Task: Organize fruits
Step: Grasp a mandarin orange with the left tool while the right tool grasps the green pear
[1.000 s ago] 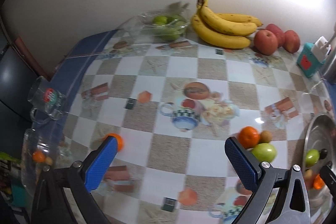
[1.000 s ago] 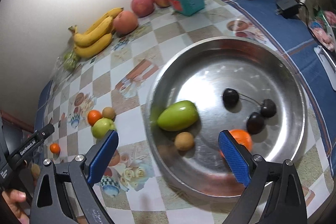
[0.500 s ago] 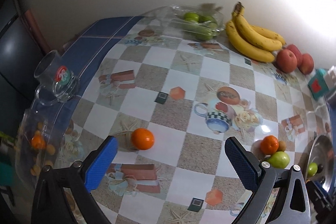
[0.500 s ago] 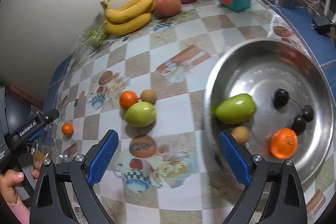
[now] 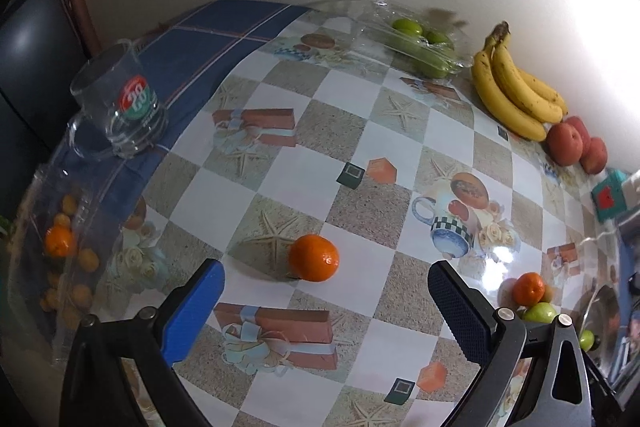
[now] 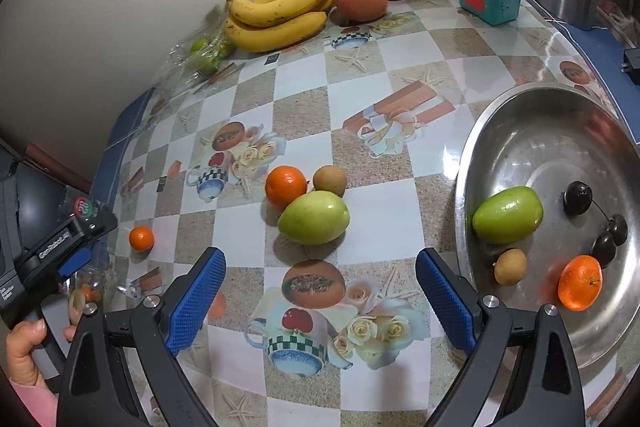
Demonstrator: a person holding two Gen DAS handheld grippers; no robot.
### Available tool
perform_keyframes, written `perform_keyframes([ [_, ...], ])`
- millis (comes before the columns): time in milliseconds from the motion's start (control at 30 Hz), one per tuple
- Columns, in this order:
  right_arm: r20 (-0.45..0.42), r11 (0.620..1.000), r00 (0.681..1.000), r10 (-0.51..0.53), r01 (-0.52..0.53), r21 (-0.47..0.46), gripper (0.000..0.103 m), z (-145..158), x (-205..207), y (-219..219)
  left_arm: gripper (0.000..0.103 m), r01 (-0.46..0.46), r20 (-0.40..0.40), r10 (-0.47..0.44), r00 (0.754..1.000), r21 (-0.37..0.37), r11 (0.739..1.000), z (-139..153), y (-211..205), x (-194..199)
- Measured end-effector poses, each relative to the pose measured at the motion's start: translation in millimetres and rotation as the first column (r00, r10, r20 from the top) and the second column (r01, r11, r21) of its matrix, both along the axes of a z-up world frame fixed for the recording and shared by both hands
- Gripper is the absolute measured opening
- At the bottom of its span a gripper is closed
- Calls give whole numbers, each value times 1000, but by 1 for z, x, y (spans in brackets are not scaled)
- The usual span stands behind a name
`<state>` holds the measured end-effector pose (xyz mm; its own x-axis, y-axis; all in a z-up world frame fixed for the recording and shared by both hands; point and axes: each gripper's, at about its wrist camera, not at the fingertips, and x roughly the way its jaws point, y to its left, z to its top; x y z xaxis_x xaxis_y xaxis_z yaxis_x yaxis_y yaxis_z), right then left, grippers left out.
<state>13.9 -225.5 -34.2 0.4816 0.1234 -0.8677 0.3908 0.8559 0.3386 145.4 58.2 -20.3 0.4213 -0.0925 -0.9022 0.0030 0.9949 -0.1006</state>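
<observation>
Mandarin [image 5: 314,257] sits ahead of gaping left gripper [image 5: 326,301] (untouched).

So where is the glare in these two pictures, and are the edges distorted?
Left wrist view: a white glare patch on the glossy checked tablecloth, and the wall is overexposed at the upper right. Right wrist view: soft reflections in the round steel bowl. Both views bend the checks at the edges, with dark corners.

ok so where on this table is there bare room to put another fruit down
The widest free patch is the tablecloth between the bananas and the steel bowl. There is also room between the lone orange and the green fruit. The back wall row is crowded, as is the bowl's near side by its orange.
</observation>
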Motion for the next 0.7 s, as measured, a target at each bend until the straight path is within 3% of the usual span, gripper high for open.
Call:
perform_keyframes([
  [133, -7, 1000, 1000, -21, 21, -4, 96, -3, 1, -6, 101, -13, -10, 13, 1000, -17, 1000, -4, 8, 2],
  [267, -11, 999, 999, -40, 39, -23, 96, -3, 4, -10, 92, -17, -26, 16, 1000, -30, 999, -12, 15, 5],
  [433, -36, 999, 999, -1, 0, -44, 88, -11, 19, 0, 88, -34, -66, 31, 997, -34, 999, -27, 19, 9],
  [700, -104, 997, 994, 39, -45, -61, 87, -34, 36, 11, 80, -43, -94, 39, 995, -43, 998, -41, 20, 18],
])
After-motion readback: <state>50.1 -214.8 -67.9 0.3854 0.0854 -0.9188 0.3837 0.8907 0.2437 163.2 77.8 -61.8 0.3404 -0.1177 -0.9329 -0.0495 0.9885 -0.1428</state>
